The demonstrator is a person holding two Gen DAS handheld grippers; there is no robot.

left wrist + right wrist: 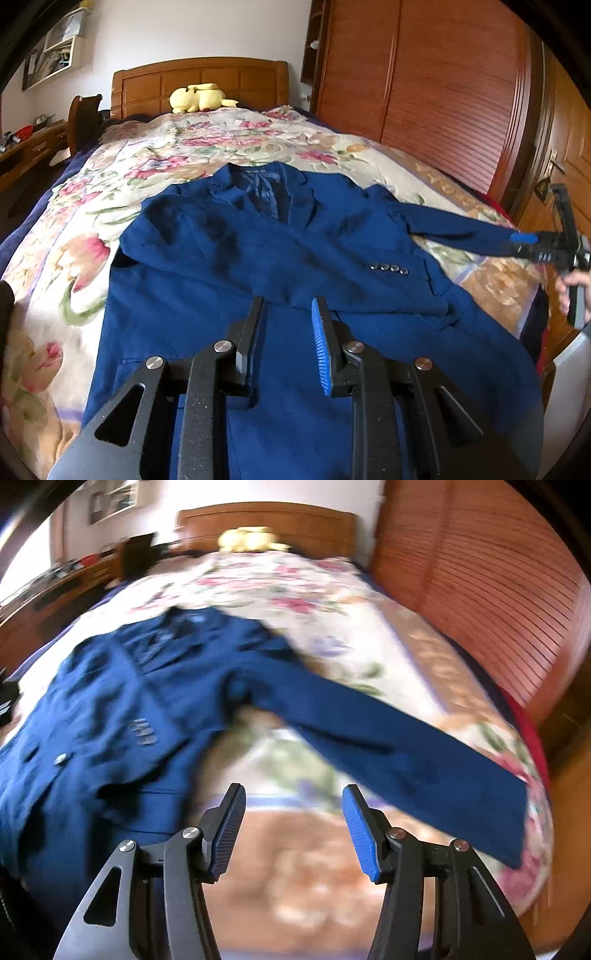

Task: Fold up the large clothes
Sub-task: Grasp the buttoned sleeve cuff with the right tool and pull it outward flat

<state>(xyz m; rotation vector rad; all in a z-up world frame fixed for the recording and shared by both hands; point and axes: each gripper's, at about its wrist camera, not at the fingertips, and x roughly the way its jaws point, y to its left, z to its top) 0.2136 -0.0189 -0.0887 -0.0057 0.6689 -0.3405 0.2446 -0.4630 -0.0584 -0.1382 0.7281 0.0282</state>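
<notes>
**Jacket spread flat, one sleeve laid out to the side**

Nearest the left wrist camera, the left gripper (288, 332) hangs over the lower front of the blue jacket (280, 236), its jaws a narrow gap apart with nothing between them: released, gripping no cloth. It seems to wait above the hem, probably so it can pin or lift that edge for a fold.

The jacket lies face up on the bed (122, 155), collar toward the headboard (199, 79), body smoothed out, which suits folding a large garment on a broad soft surface. Its one sleeve (388, 738) on the right stretches straight out toward the bed's edge, likely drawn there to flatten it before it is folded across the chest.

Further right, the right gripper (293, 827) sits back from the sleeve's cuff, jaws parted and empty in its own view, over bare bedspread; the picture is blurred.

Counted: one jacket, one sleeve clearly laid out (the other looks folded across the front, though I cannot be sure), four small buttons (389, 268) in a row, one yellow plush toy (199, 98) by the headboard, one wardrobe (424, 92) at the right, two grippers.
</notes>
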